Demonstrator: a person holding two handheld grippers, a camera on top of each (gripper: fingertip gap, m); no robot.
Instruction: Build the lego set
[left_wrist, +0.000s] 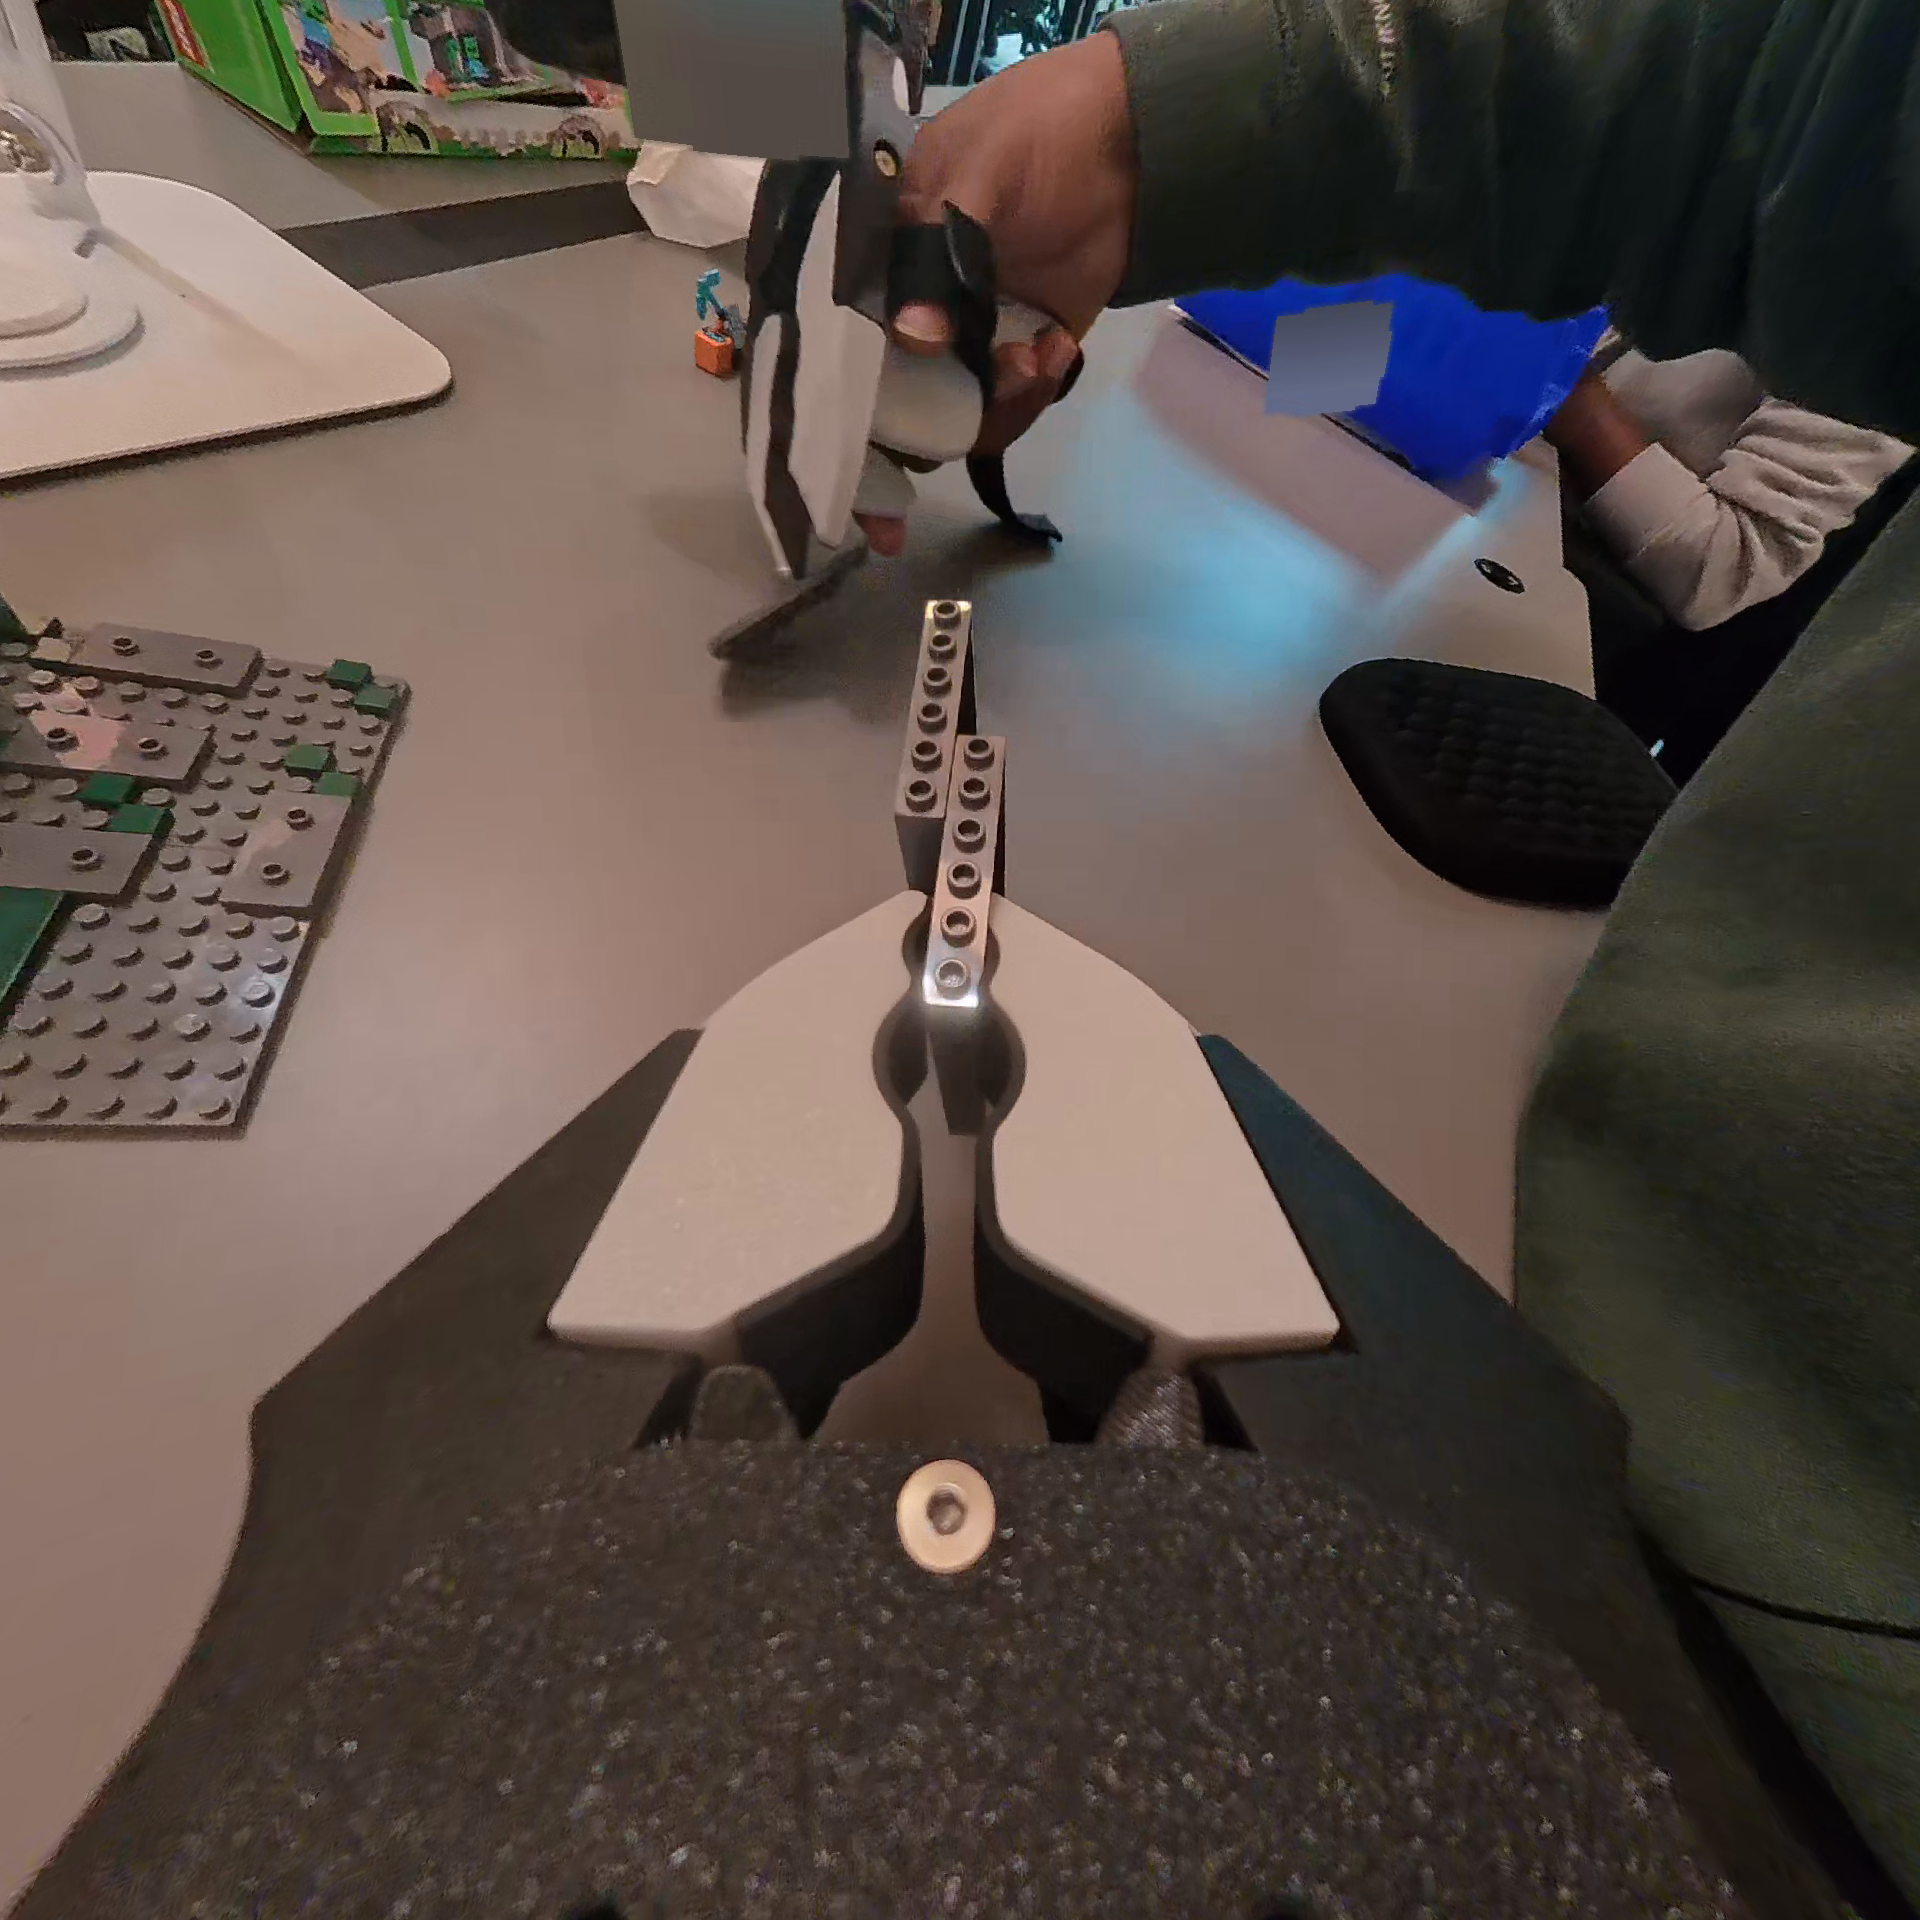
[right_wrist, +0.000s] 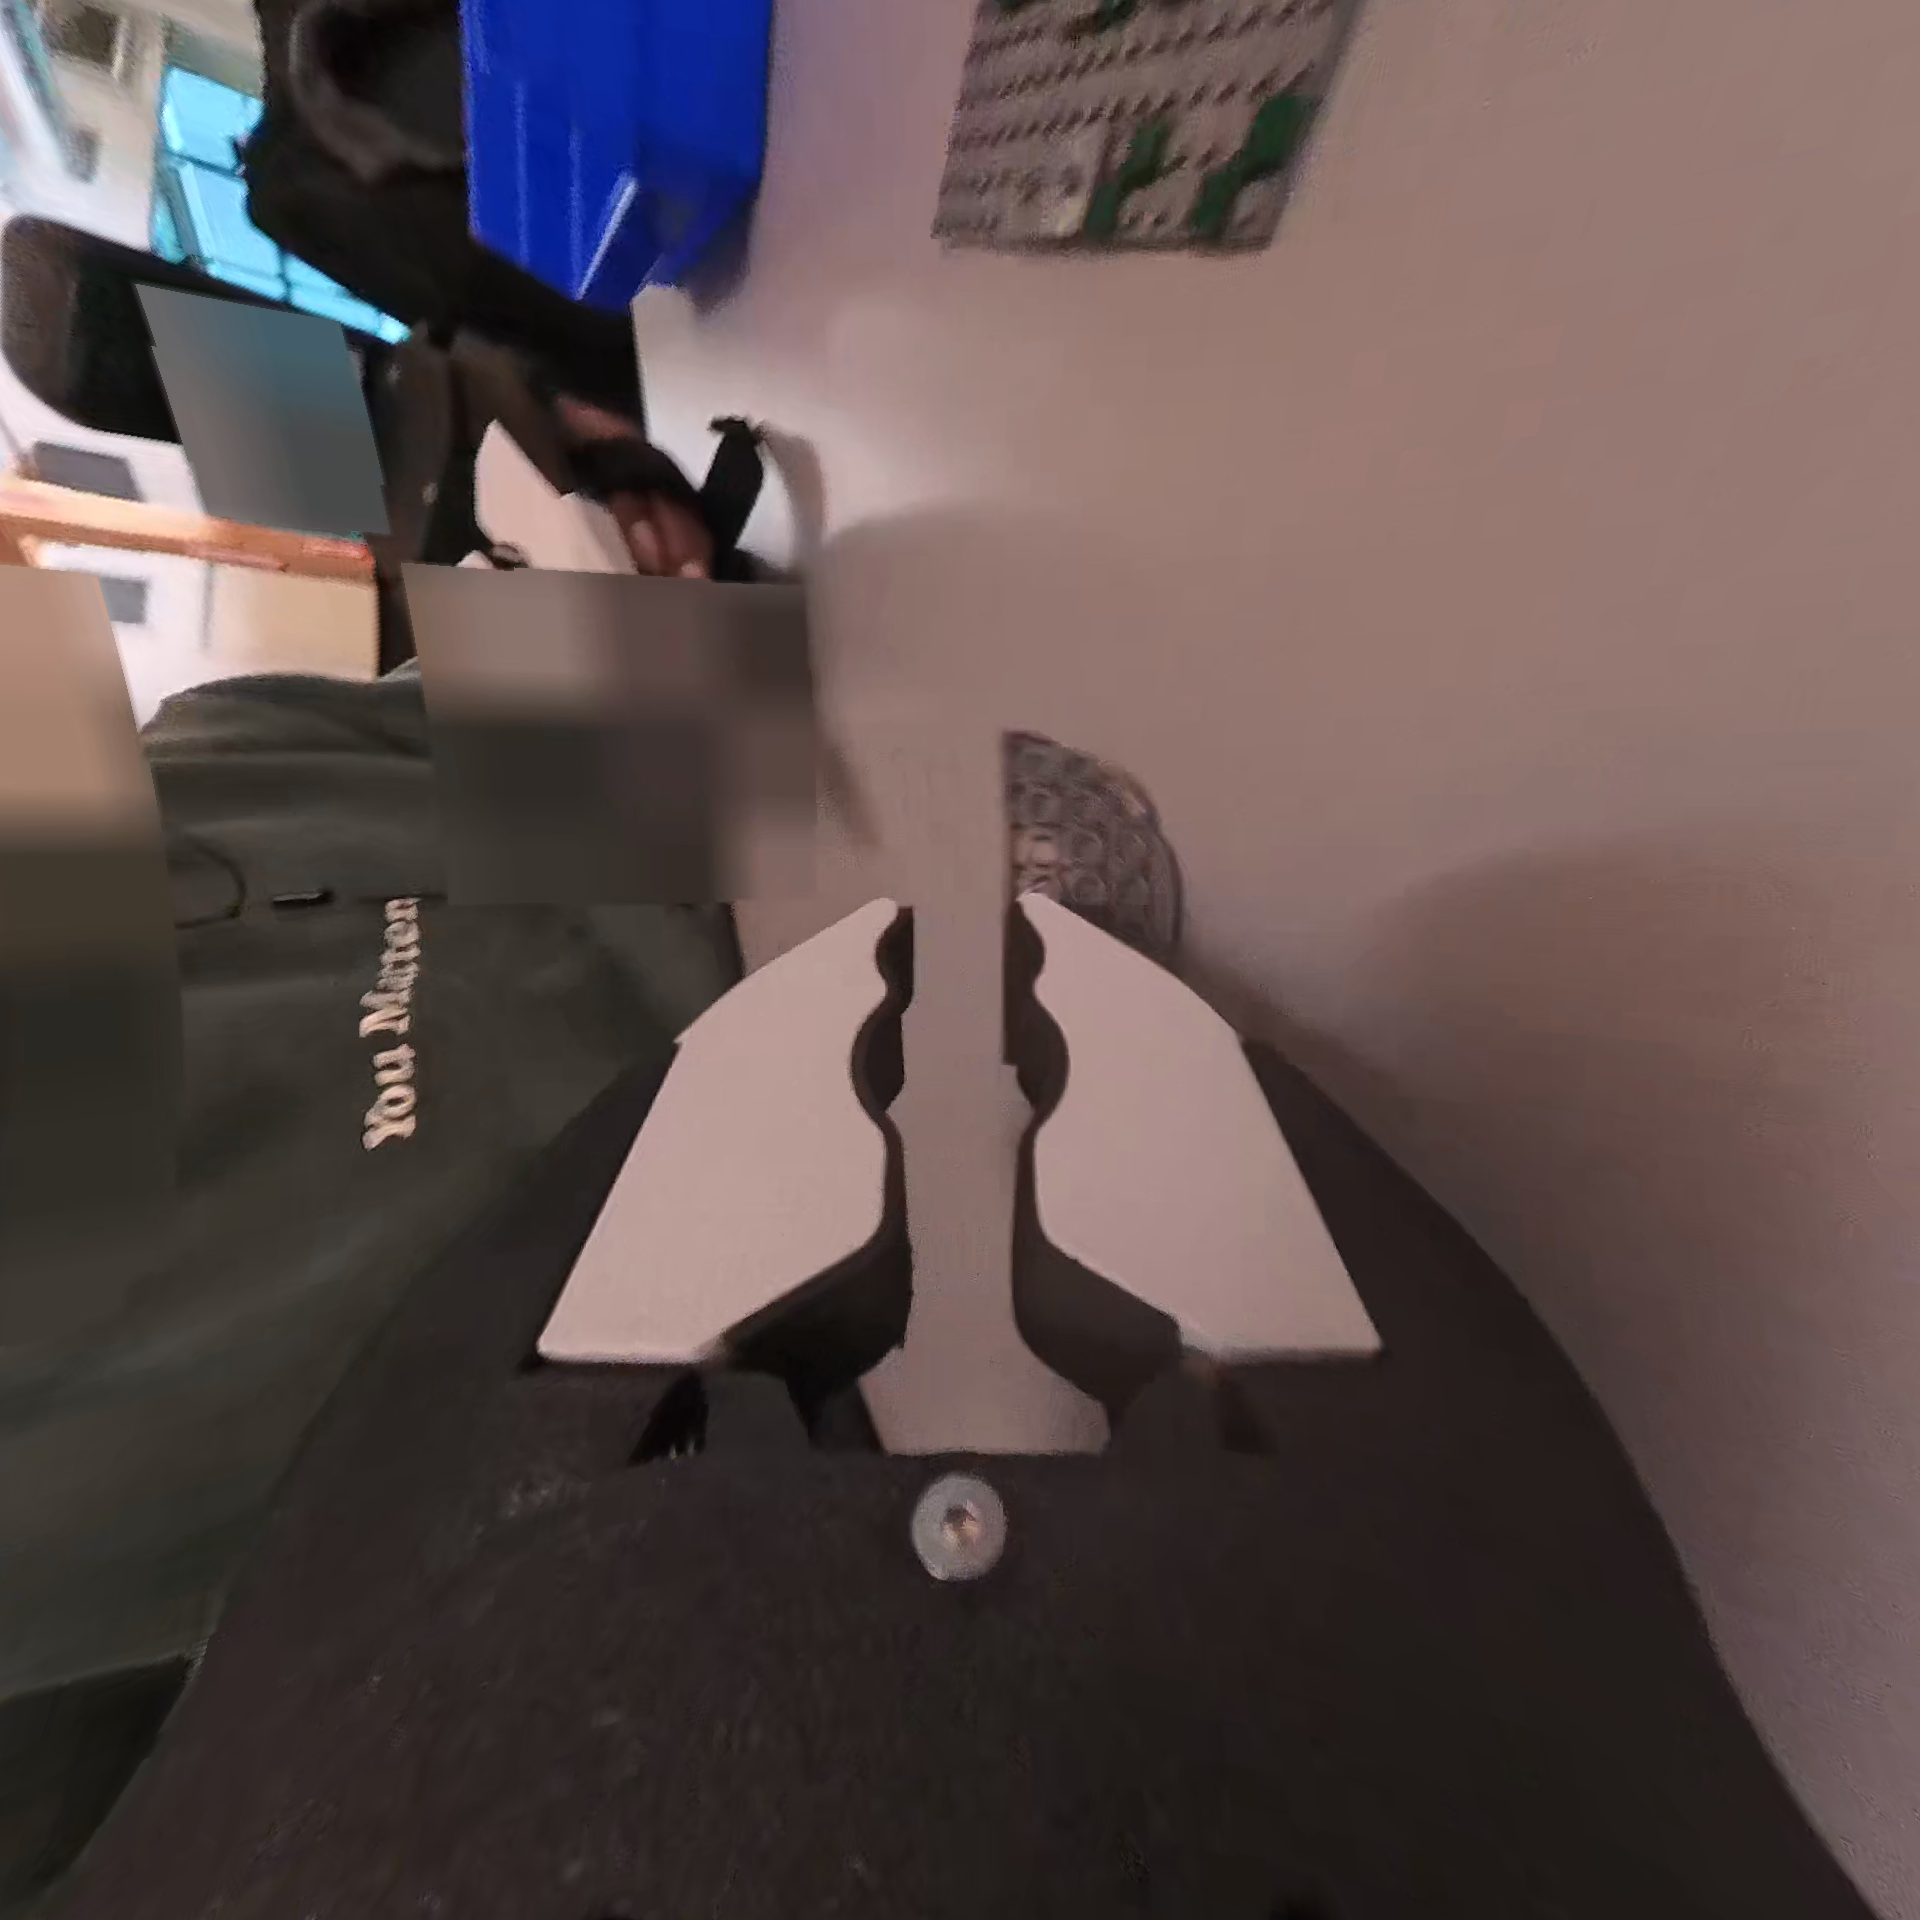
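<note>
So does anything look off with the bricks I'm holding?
Yes. The two long dark grey bricks in the left gripper are joined staggered, overlapping only partway, with ends not flush.

A grey surface is seen under soft light, with a pale blue glow thrown across its far part. A white rounded stand base is set at its far left. A black mesh chair arm is seen at the right edge. A bright window is glimpsed behind.
</note>
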